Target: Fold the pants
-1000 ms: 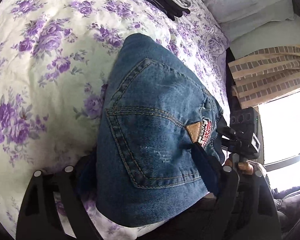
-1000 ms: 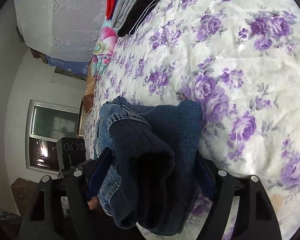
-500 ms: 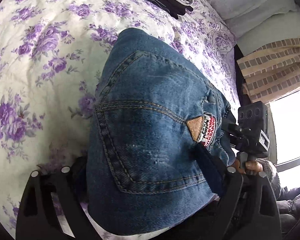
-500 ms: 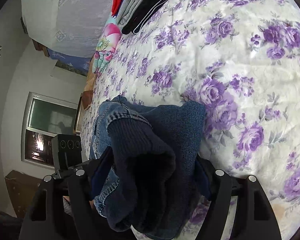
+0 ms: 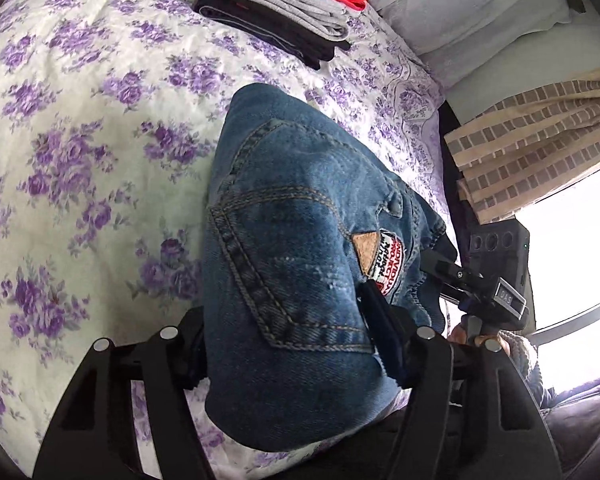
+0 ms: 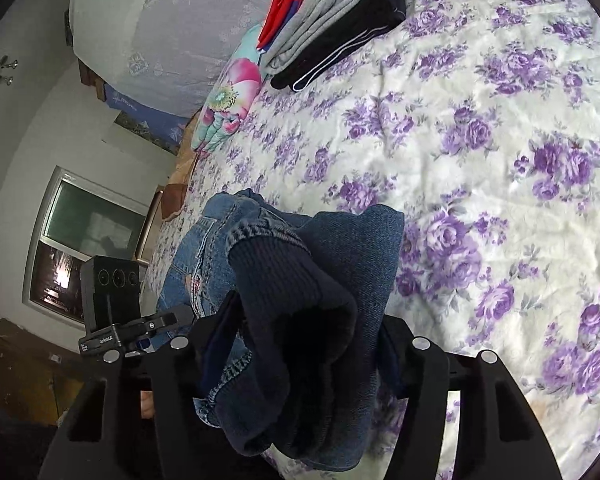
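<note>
Left gripper (image 5: 288, 360) and right gripper (image 6: 300, 364) are both clamping the folded blue denim pants (image 5: 296, 264), jaws clenched on cloth, bundle sitting at the near edge of the purple-flowered bed sheet (image 5: 80, 168). Likely carrying it off; next it needs setting down flat, perhaps by the folded clothes stack (image 5: 284, 12).

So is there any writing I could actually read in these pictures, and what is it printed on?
"DAS": small plate on the other gripper's mount, left wrist view.
Red, white and black patch on the jeans: lettering is there, too warped to read.
White print on the left gripper's mount, right wrist view: too small to read.
Tan leather tab beside the patch: no text visible.
</note>
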Demonstrator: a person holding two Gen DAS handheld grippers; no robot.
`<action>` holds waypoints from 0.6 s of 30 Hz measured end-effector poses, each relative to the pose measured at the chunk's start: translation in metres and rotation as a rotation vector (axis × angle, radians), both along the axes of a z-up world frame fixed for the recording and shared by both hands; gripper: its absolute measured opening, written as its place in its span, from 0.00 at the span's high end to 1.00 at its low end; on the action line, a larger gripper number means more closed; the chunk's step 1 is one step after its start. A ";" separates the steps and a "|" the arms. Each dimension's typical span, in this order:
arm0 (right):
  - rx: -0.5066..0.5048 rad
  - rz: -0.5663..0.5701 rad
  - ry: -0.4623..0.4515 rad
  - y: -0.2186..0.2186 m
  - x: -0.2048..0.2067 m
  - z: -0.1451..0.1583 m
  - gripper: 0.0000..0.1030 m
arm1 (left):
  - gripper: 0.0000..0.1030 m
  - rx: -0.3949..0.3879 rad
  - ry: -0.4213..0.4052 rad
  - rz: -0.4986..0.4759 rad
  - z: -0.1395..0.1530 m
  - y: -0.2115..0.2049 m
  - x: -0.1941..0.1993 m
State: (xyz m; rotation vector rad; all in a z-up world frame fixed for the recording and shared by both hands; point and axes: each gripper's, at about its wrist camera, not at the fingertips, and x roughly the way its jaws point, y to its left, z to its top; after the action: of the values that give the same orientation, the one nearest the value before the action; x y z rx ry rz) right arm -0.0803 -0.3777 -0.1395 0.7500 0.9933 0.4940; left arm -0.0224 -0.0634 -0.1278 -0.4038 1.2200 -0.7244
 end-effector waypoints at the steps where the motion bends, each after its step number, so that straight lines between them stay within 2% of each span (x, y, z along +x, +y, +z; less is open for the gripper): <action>1: -0.005 -0.009 -0.008 -0.002 0.003 0.004 0.40 | 0.38 -0.002 -0.009 -0.006 0.006 -0.003 0.007; 6: -0.014 -0.049 -0.066 -0.015 0.035 0.037 0.41 | 0.38 -0.015 -0.059 -0.024 0.050 -0.016 0.060; 9: -0.024 -0.047 -0.117 -0.025 0.080 0.072 0.41 | 0.38 -0.031 -0.095 -0.022 0.086 -0.025 0.114; 15: -0.104 -0.022 -0.251 -0.048 0.214 0.177 0.41 | 0.38 -0.078 -0.198 -0.007 0.167 -0.046 0.250; 18: -0.132 -0.014 -0.276 -0.062 0.289 0.218 0.41 | 0.37 -0.102 -0.210 0.013 0.189 -0.056 0.321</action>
State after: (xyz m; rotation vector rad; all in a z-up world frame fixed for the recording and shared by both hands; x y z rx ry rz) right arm 0.2091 -0.4401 0.0787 0.5525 0.7541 0.4996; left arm 0.2985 -0.1190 0.0608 -0.4088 0.9852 -0.7990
